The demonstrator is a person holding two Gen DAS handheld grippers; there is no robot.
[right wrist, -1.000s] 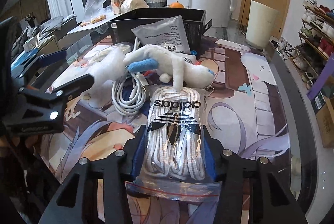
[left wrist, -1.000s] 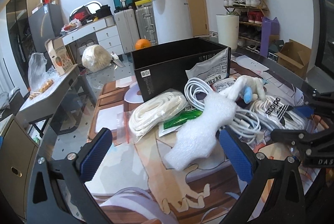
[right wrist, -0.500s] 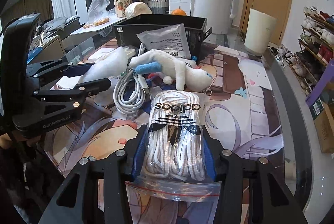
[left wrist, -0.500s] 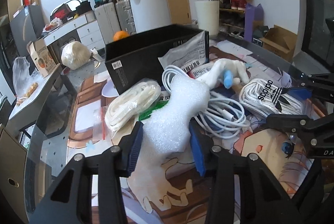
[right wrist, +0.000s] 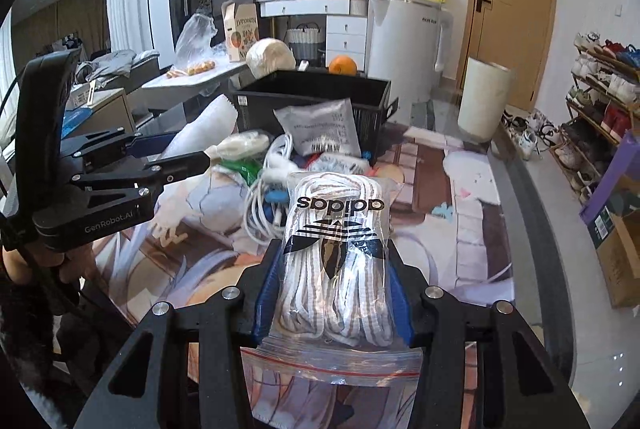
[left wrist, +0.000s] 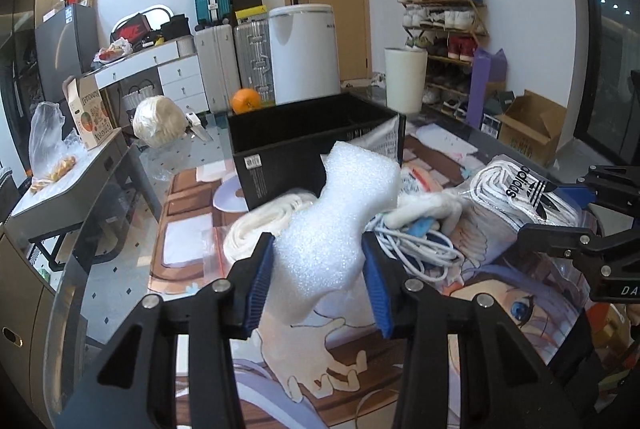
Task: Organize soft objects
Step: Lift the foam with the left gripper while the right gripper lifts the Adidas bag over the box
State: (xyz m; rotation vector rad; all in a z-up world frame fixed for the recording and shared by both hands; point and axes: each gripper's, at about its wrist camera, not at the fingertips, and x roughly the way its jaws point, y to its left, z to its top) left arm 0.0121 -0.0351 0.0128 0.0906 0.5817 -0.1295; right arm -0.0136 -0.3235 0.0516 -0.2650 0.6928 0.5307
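Observation:
My left gripper [left wrist: 320, 277] is shut on a white foam piece [left wrist: 336, 221] and holds it lifted above the printed mat, in front of the open black box [left wrist: 312, 137]. My right gripper [right wrist: 332, 293] is shut on a clear zip bag of white laces with an adidas logo [right wrist: 336, 253], also raised off the mat; the bag shows in the left wrist view [left wrist: 524, 197]. Left on the mat are a white plush toy [left wrist: 424, 209], a coiled white cable [left wrist: 420, 249], another bagged white cord [left wrist: 260, 225] and a grey pouch [right wrist: 320, 129] leaning on the box.
An orange [left wrist: 246, 99] sits behind the box. A grey side table [left wrist: 72, 181] with a bag of snacks stands at the left. A white bin [right wrist: 484, 105], a shoe rack [right wrist: 600, 97] and cardboard boxes [left wrist: 528, 125] stand at the right.
My left gripper closed on the foam piece and lifted it off the pile toward the box. My right gripper, holding the lace bag throughout, raised it off the mat.

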